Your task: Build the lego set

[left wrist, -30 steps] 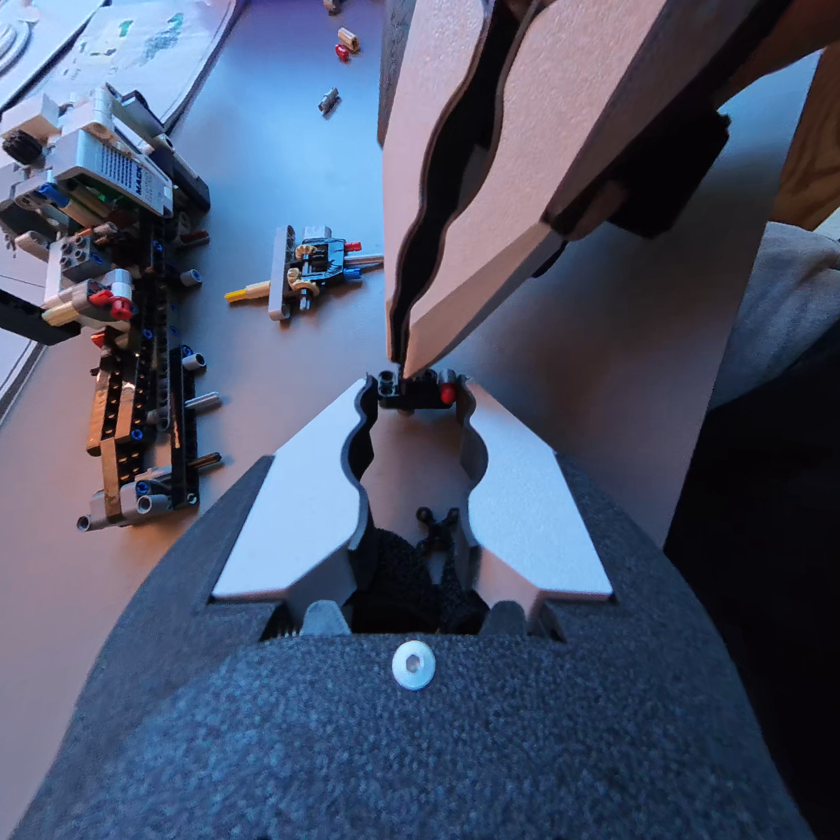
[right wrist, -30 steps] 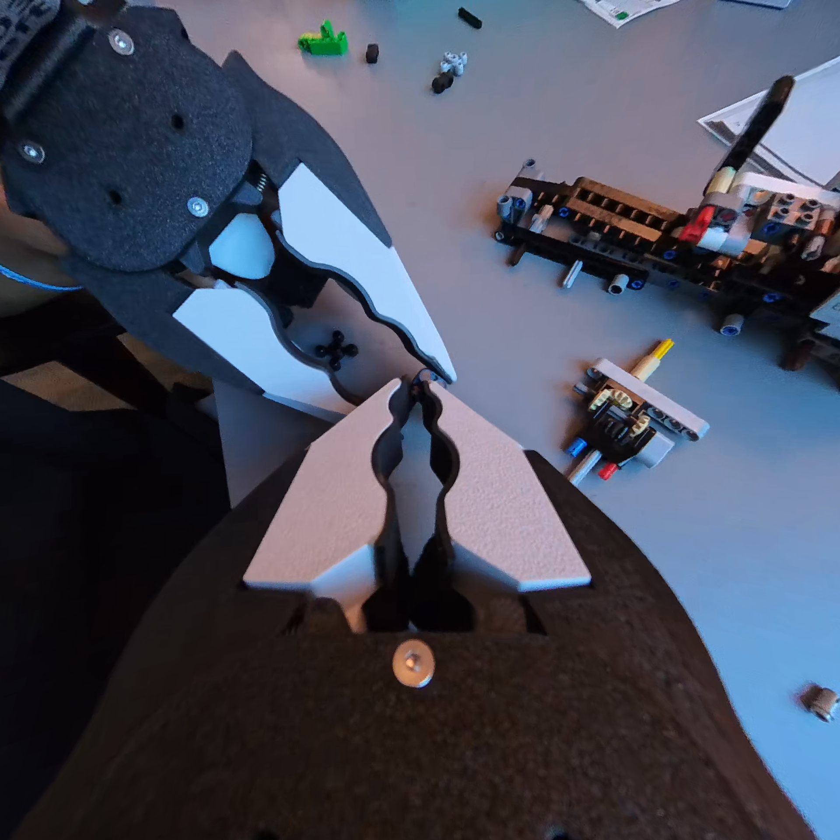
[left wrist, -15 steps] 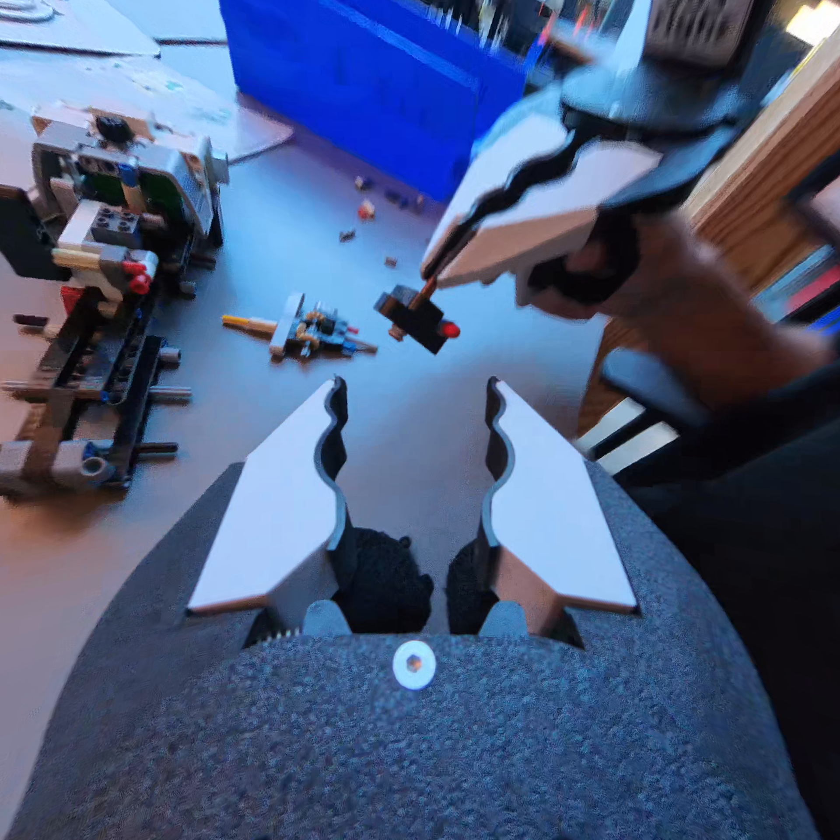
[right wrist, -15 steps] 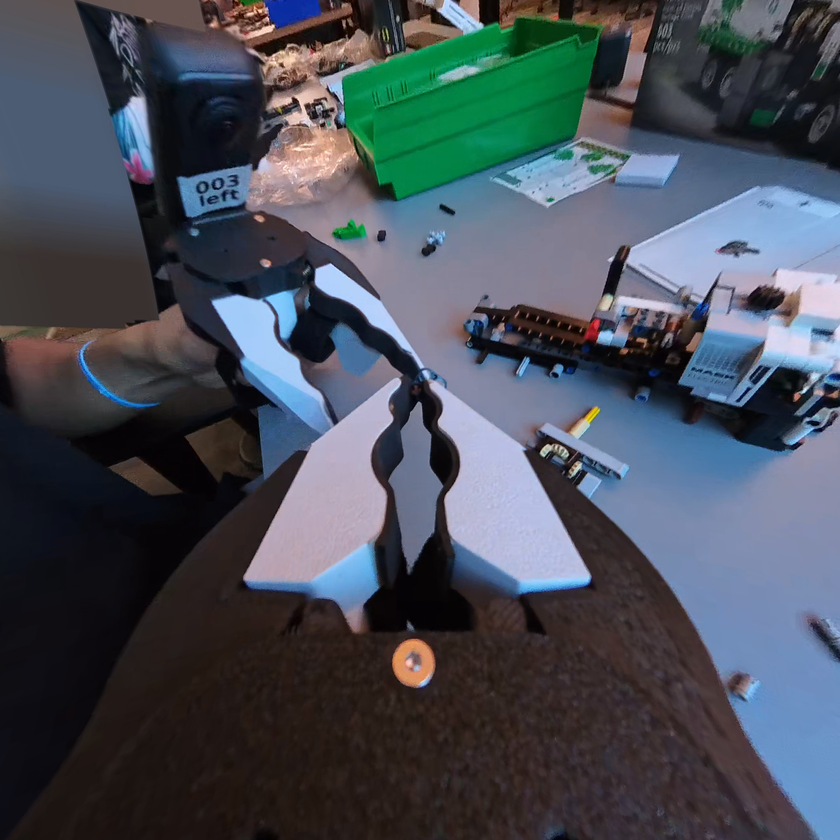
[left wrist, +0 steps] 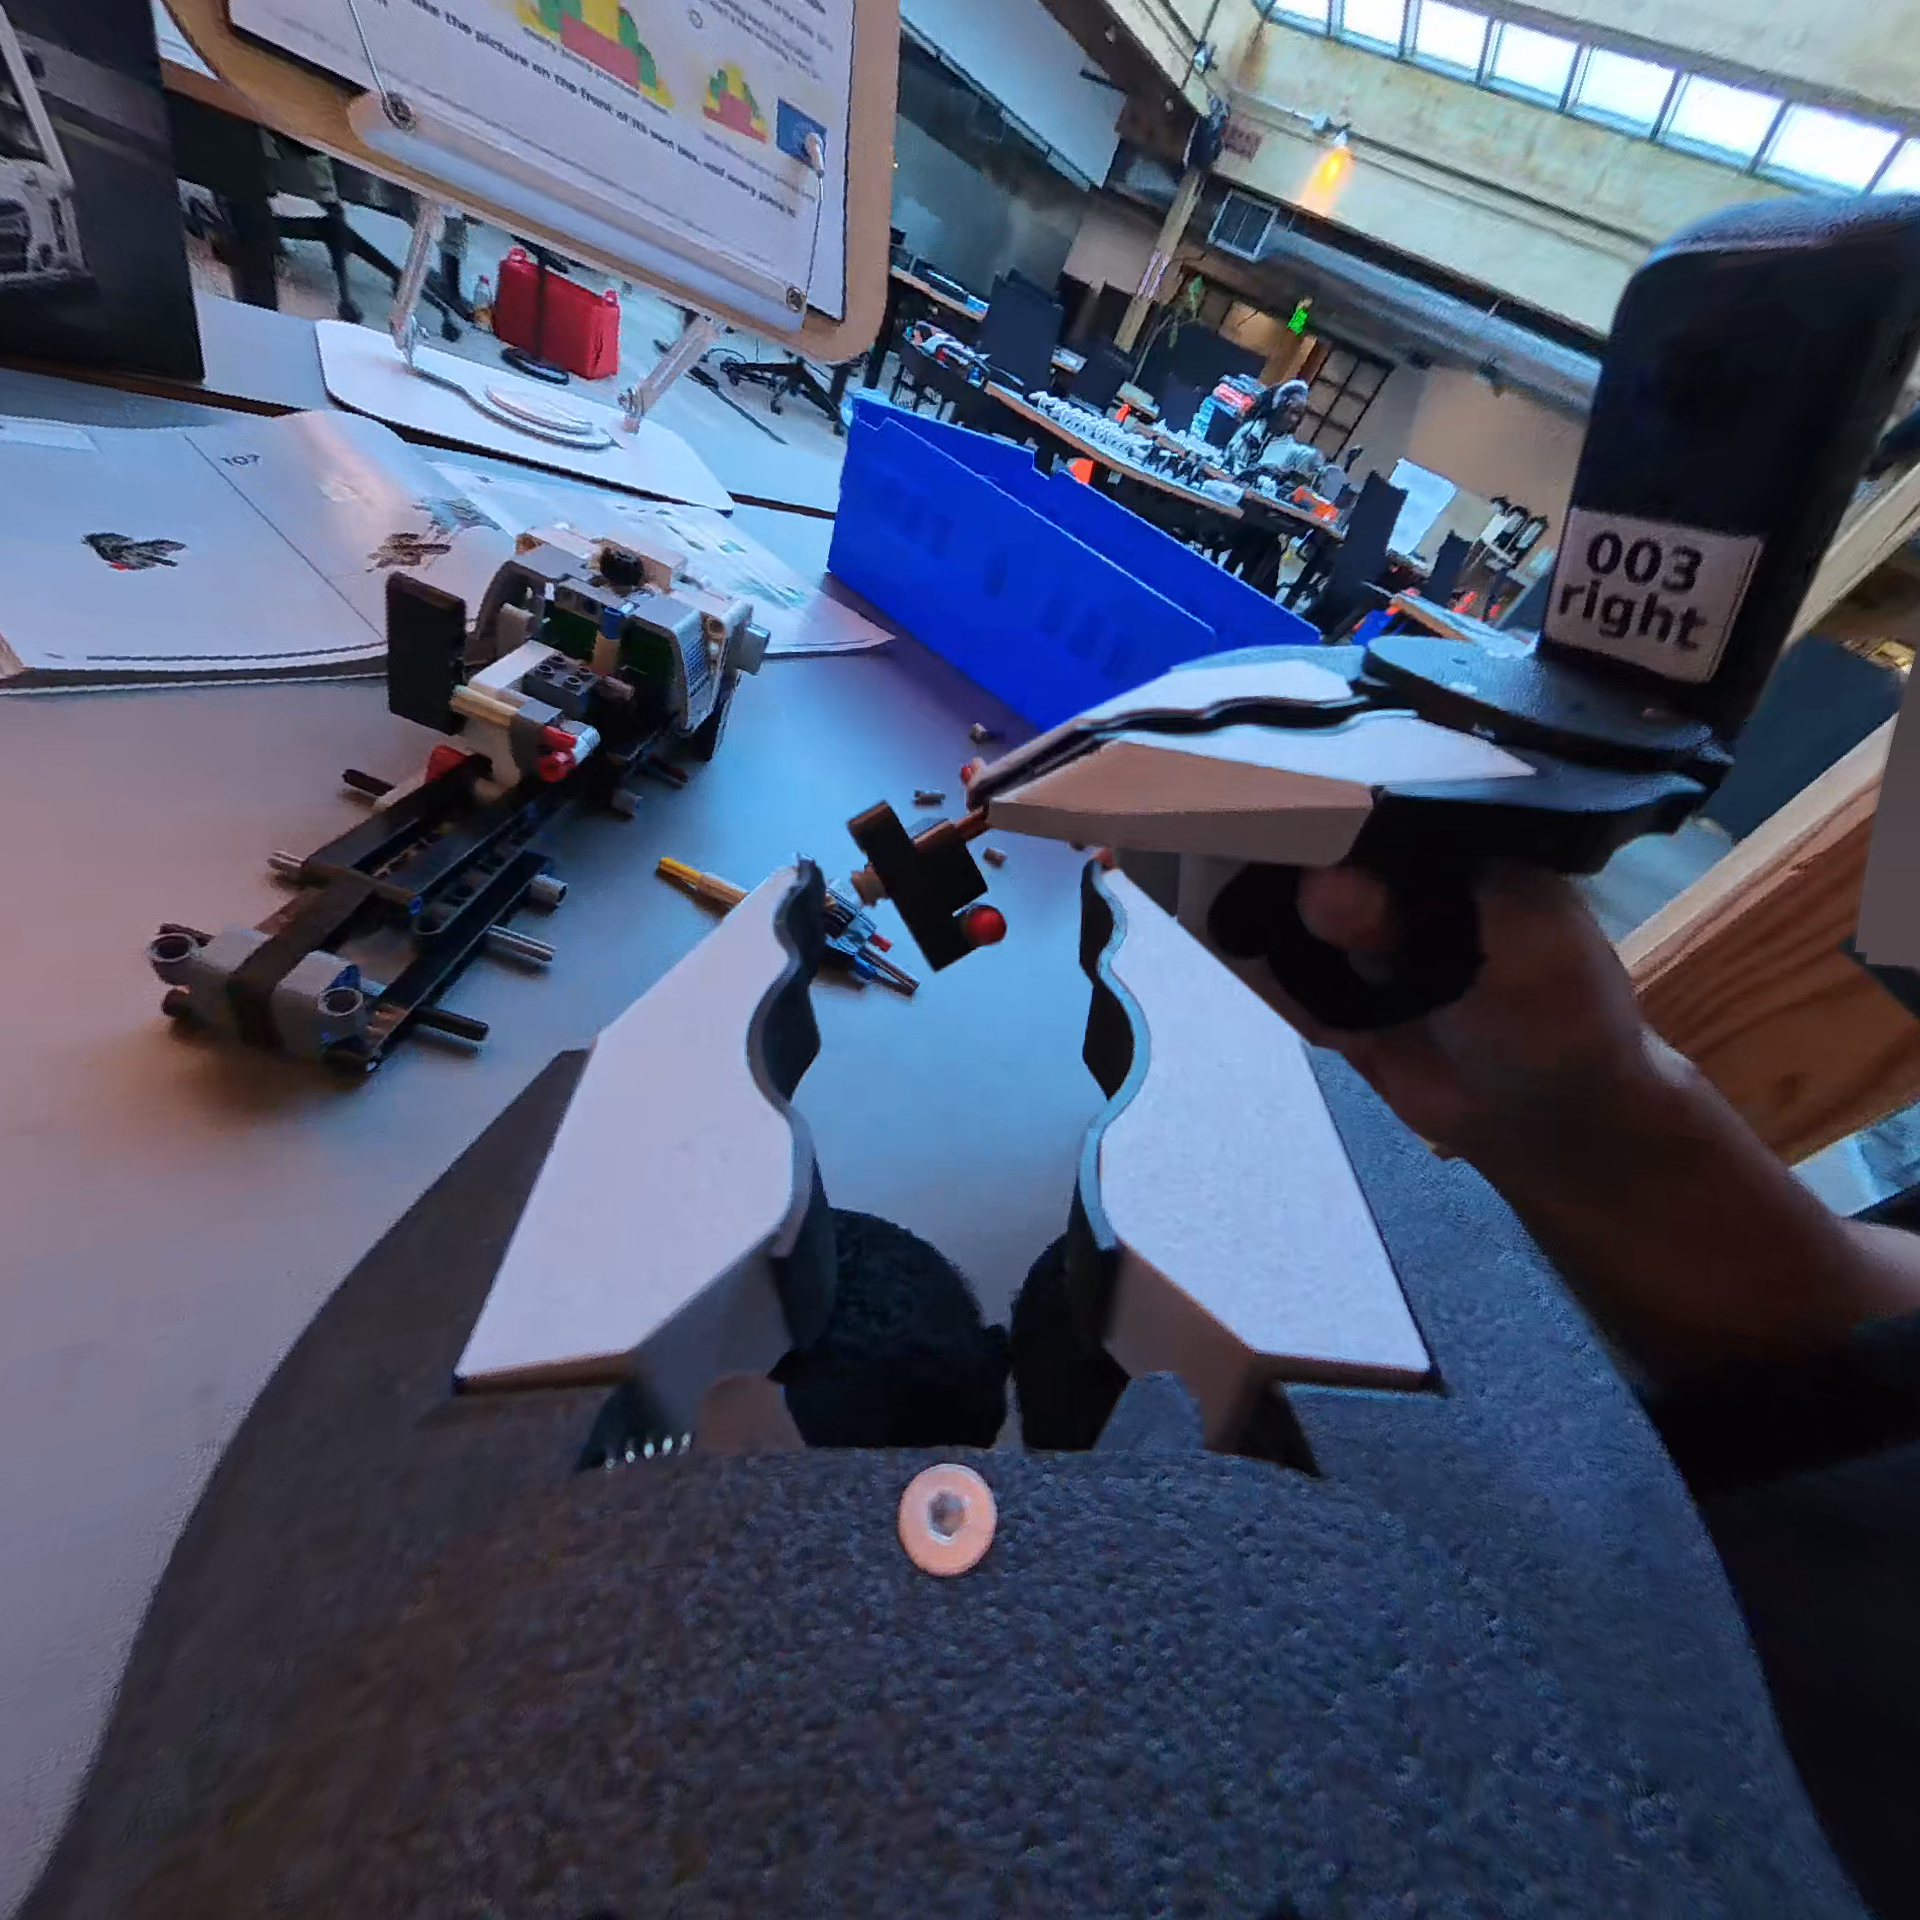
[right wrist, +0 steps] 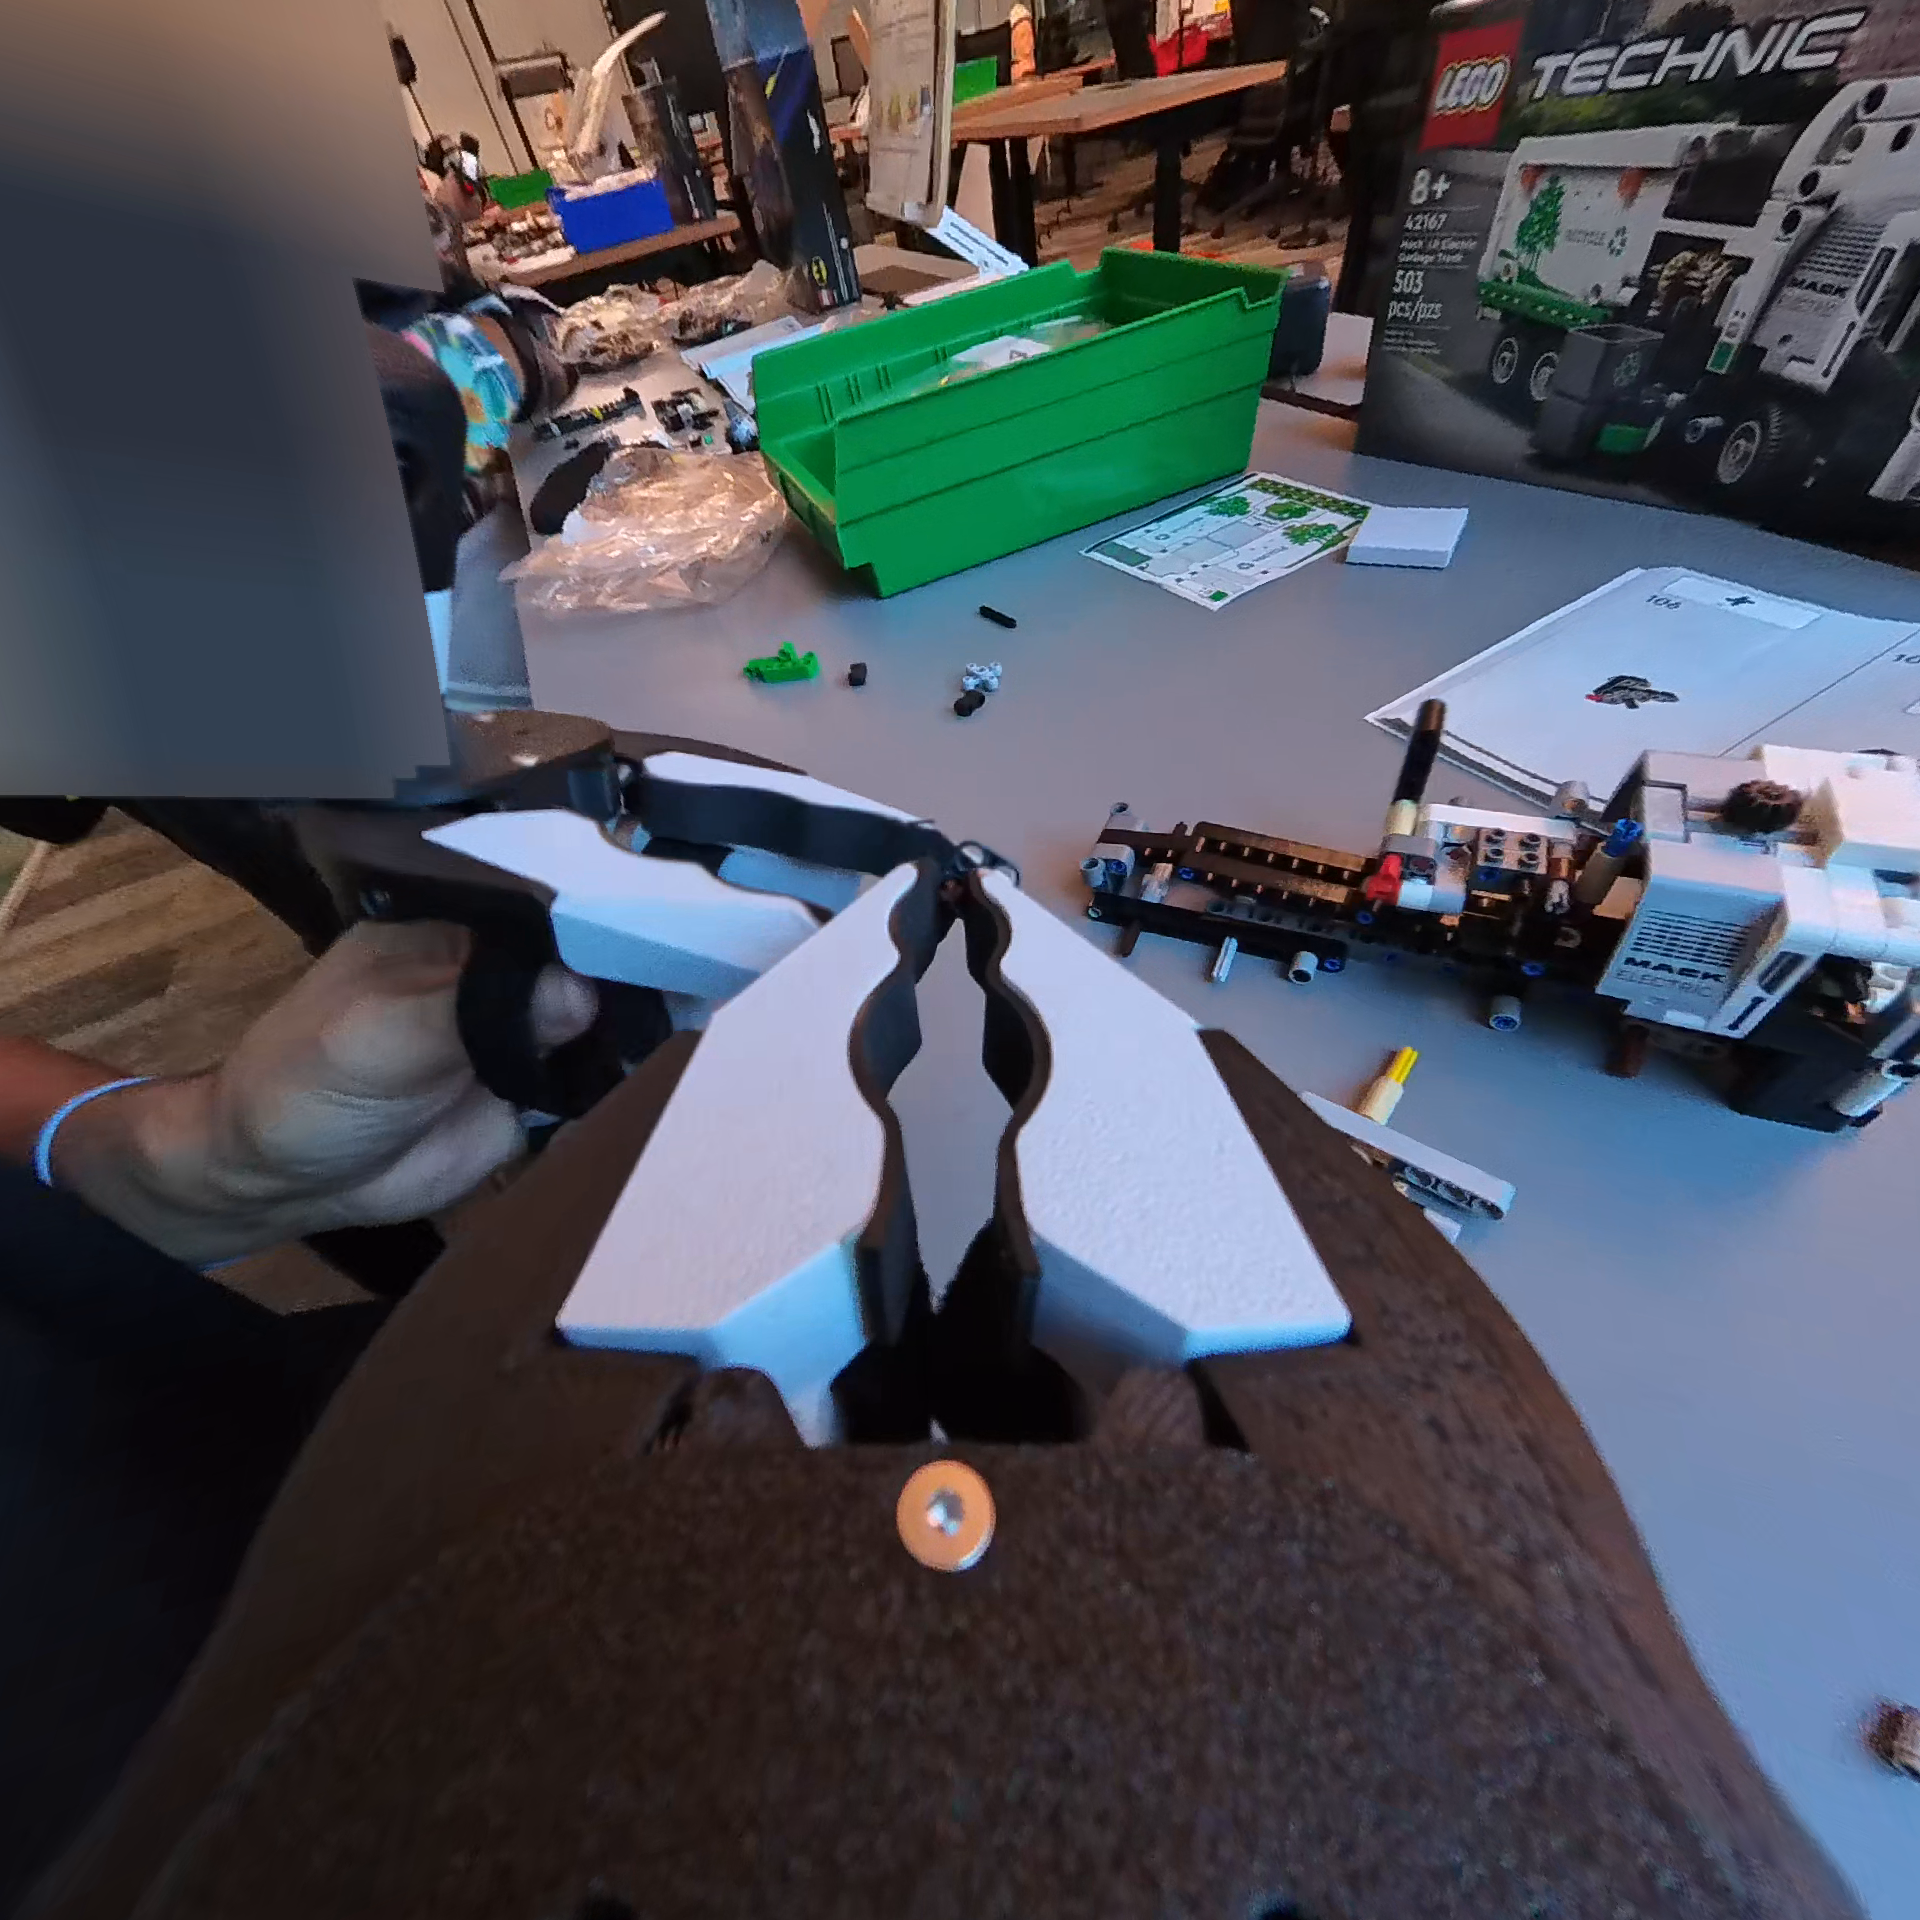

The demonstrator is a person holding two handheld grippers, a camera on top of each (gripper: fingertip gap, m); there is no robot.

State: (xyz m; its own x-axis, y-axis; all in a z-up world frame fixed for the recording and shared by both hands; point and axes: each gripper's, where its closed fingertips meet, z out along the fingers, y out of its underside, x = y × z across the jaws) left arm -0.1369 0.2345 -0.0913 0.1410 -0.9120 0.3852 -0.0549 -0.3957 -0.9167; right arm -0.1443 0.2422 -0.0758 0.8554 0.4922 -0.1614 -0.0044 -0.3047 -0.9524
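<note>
Your right gripper (left wrist: 977, 805), entering from the right of the left wrist view, has its jaws pressed together, pinching the brown pin of a small black piece (left wrist: 920, 883) with a red stud, which hangs in the air above the desk (left wrist: 187, 1195) at frame centre. Your left gripper (left wrist: 940, 894) sits just below that piece with its jaws spread and nothing between them. The half-built truck (right wrist: 1558, 904) rests on the desk at the right of the right wrist view, with the green bin (right wrist: 1018, 416) behind it
</note>
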